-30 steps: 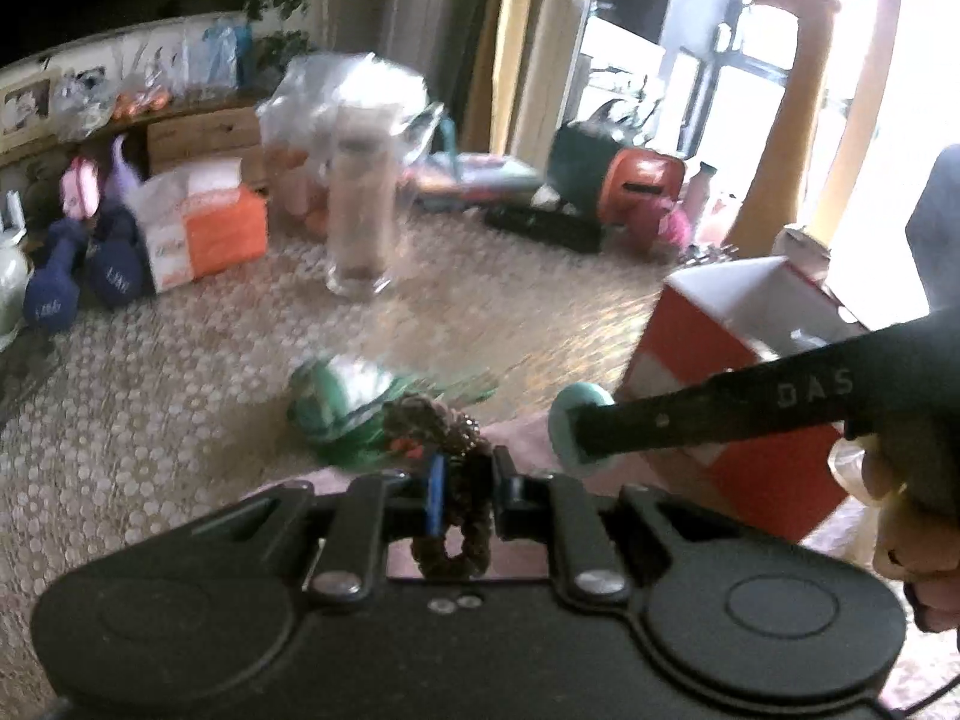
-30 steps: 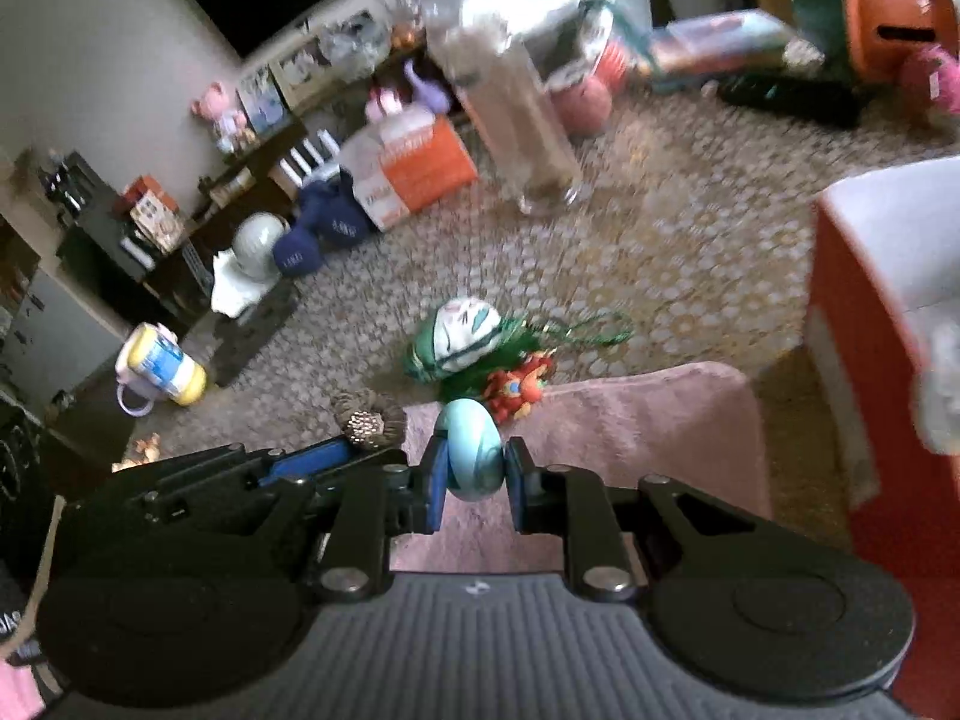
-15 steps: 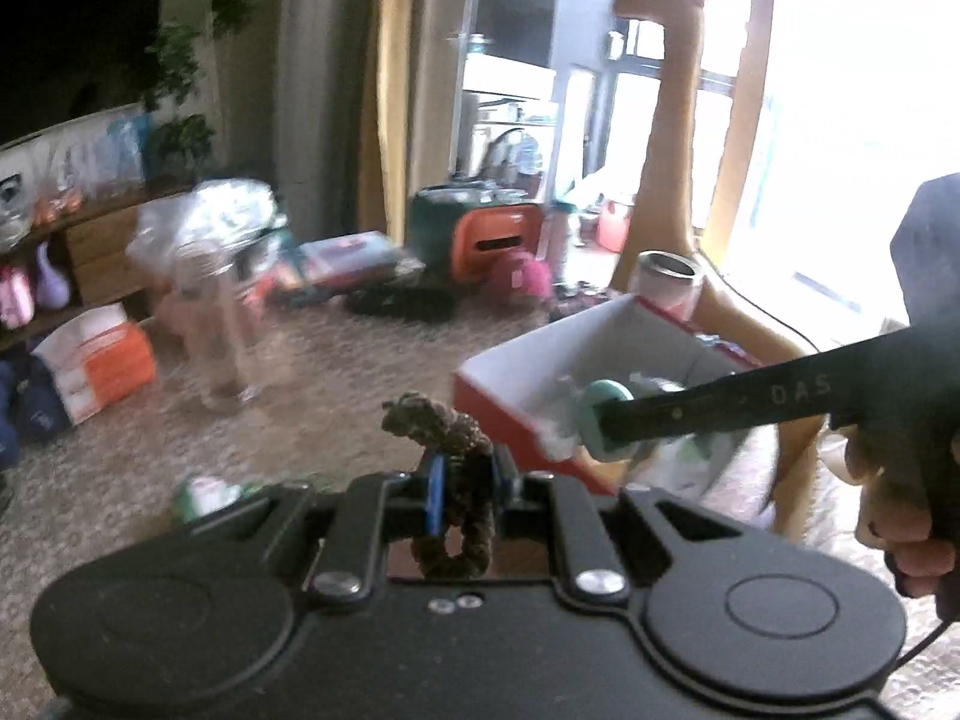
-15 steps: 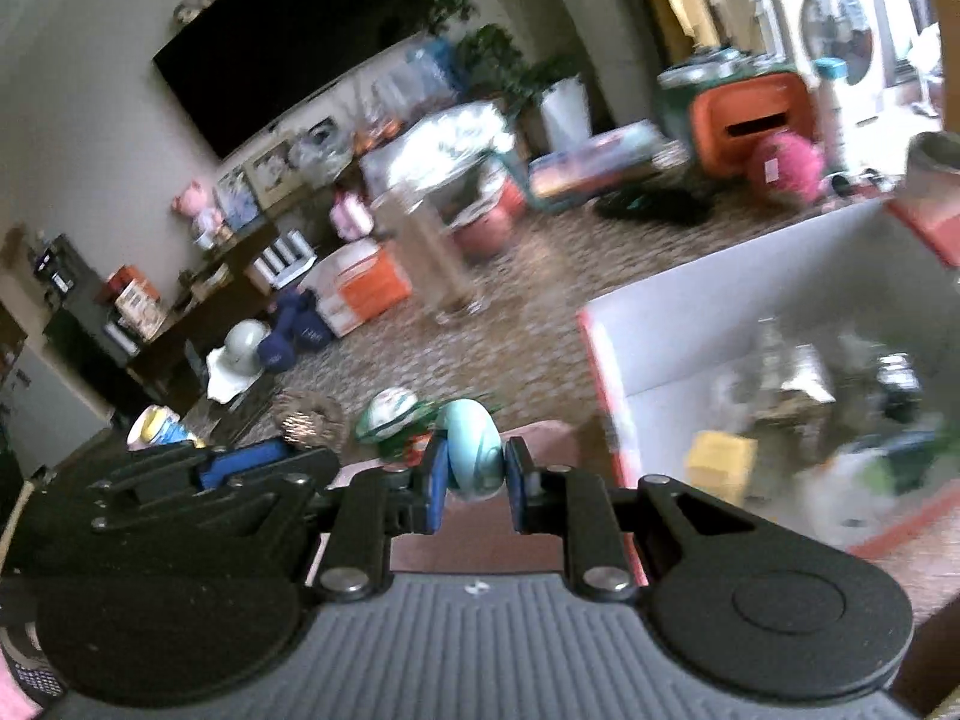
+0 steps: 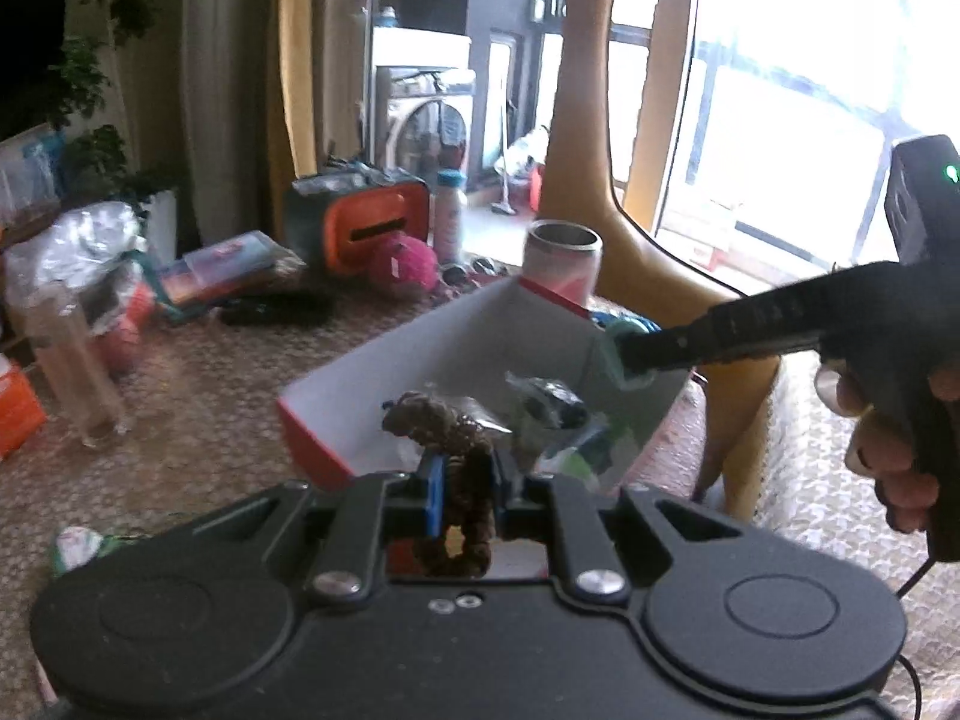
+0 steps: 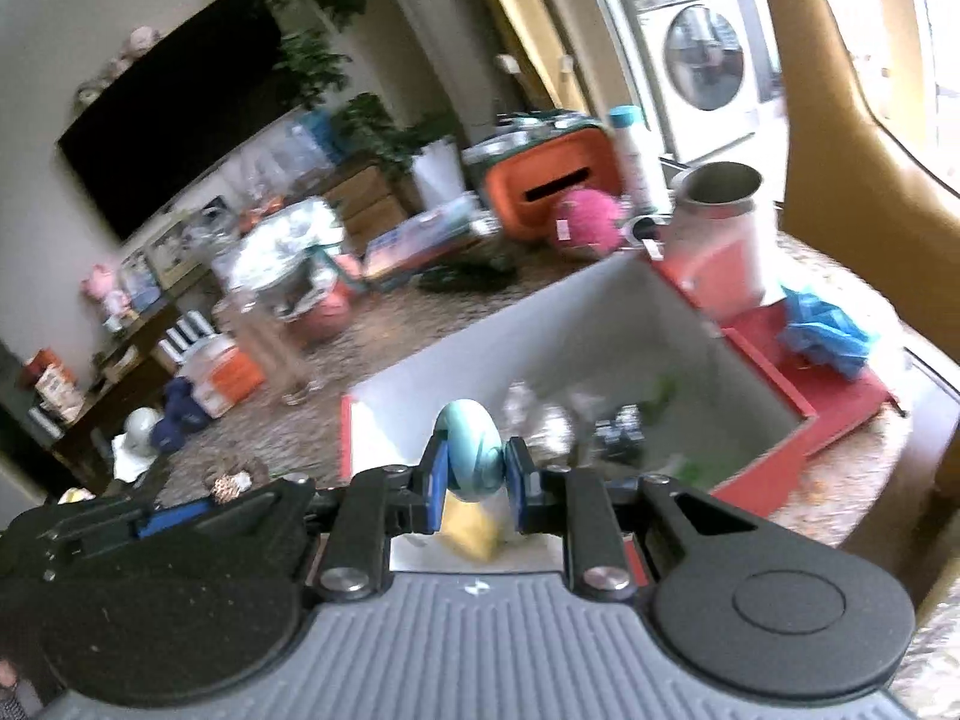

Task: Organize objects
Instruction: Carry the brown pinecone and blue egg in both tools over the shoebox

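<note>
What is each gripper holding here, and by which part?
Left gripper pinches a brown scrunchie across one side of its loop. Right gripper clamps a pale blue egg-shaped ball across its middle.

Bright window (image 5: 798,138) lights a patterned carpet (image 5: 198,420), dark wall-mounted television (image 6: 174,102), and washing machine (image 6: 702,60).

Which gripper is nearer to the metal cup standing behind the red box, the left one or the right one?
Right. The right gripper, shut on a teal ball, reaches over the red box toward its far side, just below the metal cup. The left gripper, holding a brown scrunchie, sits at the box's near edge.
</note>
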### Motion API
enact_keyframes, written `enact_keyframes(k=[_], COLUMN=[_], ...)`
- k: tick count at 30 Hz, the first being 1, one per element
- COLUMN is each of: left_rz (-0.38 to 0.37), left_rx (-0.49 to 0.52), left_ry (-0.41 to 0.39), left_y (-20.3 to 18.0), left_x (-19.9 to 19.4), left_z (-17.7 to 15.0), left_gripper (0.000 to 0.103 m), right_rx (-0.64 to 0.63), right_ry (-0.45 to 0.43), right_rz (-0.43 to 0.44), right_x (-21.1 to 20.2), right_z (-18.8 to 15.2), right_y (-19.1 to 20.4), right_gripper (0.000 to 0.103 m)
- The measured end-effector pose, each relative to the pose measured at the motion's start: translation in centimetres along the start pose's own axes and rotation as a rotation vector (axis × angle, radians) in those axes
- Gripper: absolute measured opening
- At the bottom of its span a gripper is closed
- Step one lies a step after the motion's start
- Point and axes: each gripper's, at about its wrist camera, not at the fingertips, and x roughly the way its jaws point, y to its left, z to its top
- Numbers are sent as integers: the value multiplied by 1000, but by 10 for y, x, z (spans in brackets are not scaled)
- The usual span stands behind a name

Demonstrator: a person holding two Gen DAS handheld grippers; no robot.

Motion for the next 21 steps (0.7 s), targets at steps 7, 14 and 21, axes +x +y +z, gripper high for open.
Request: enact_keyframes(k=[7, 14, 21], left_rz=[-21, -14, 13], left_rx=[32, 58, 90], left_ry=[74, 140, 208], left_y=[-23, -37, -45], left_x=[40, 82, 121], left_z=[3, 9, 13], left_gripper=[13, 13, 13], right_rx=[21, 0, -46], right_ry=[11, 59, 109], right_rz=[-55, -127, -193], right_x=[19, 50, 81], right_z=[13, 17, 12], right_y=[-30, -47, -56], right_gripper=[20, 20, 20])
